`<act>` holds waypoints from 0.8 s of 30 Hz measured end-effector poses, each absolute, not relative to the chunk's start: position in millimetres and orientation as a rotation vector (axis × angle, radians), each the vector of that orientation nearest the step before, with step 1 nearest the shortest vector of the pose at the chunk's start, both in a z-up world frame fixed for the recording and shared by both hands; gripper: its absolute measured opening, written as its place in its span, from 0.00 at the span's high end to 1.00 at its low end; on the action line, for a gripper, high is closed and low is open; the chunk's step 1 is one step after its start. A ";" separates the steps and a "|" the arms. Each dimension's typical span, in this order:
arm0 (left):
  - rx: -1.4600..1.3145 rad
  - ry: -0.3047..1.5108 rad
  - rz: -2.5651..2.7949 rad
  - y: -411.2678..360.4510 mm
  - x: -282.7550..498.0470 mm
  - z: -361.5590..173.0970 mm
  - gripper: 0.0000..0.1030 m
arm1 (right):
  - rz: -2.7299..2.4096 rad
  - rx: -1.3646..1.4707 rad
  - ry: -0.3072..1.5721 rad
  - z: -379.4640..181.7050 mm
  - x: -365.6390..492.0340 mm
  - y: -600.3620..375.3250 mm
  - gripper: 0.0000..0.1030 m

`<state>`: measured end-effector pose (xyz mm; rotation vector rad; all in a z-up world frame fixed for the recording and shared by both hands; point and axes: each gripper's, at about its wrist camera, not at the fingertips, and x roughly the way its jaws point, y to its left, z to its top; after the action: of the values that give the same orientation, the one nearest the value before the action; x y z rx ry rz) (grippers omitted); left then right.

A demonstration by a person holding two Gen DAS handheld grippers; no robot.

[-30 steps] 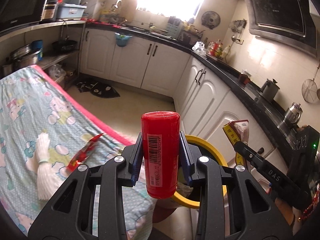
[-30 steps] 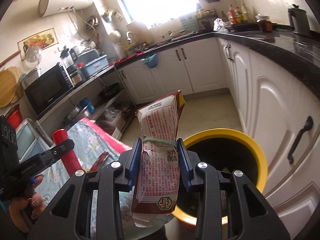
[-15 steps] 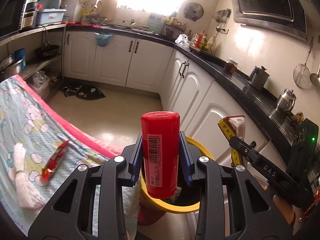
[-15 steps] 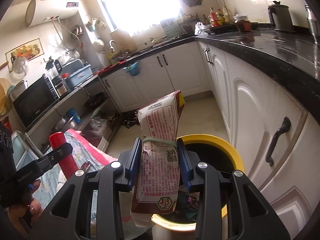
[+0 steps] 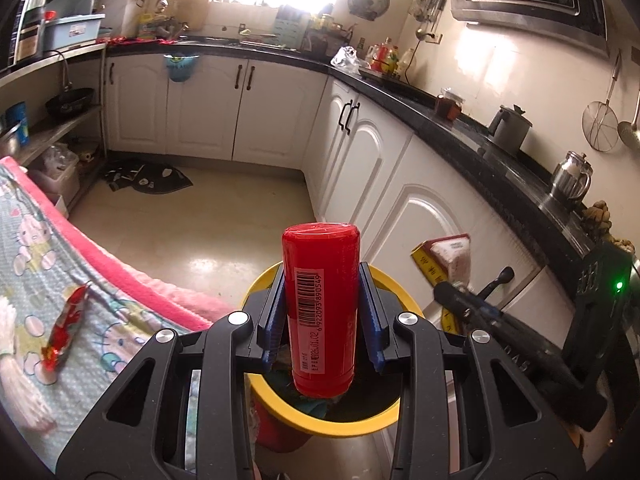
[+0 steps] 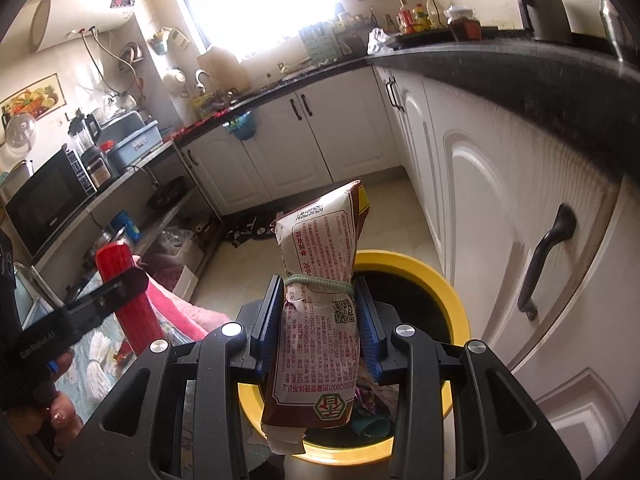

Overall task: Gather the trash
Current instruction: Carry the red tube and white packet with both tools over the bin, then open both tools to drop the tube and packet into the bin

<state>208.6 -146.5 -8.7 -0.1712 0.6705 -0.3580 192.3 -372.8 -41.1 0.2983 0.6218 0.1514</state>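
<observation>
Kitchen floor with one yellow-rimmed bin (image 5: 280,402), above it two clamped grippers: left gripper (image 5: 322,320) pinching one red can (image 5: 320,304), right gripper (image 6: 316,322) one tied packet (image 6: 320,312).

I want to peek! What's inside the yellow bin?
Inside the yellow bin lies crumpled trash, some green and purple. The packet and the black jaws cover the rest, so the bottom stays hidden.

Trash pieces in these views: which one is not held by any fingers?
The red wrapper, lying loose on the cartoon cloth. The red can and the printed packet are both gripped above the yellow bin.

Black tongs (image 5: 322,320), blue pads (image 5: 370,316), silver screws (image 5: 405,319)
</observation>
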 end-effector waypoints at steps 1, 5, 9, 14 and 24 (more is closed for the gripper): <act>-0.169 0.674 -0.360 -148.4 211.0 -10.4 0.74 | 0.150 0.298 0.632 -45.2 194.4 -372.4 0.67; -0.167 0.690 -0.366 -153.4 219.4 -17.5 0.74 | 0.149 0.301 0.671 -61.1 201.6 -371.1 0.67; -0.167 0.711 -0.370 -157.6 227.3 -26.9 0.74 | 0.145 0.308 0.704 -73.6 209.4 -369.5 0.67; -0.177 0.735 -0.370 -159.0 235.3 -37.2 0.74 | 0.137 0.313 0.746 -92.0 218.4 -368.8 0.67; -0.202 0.775 -0.354 -155.8 248.1 -53.4 0.69 | 0.115 0.320 0.766 -105.0 225.4 -373.5 0.67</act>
<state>248.1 -155.8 -53.4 -0.2019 0.7750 -0.3537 225.4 -373.5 -105.0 0.3198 0.7657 0.1146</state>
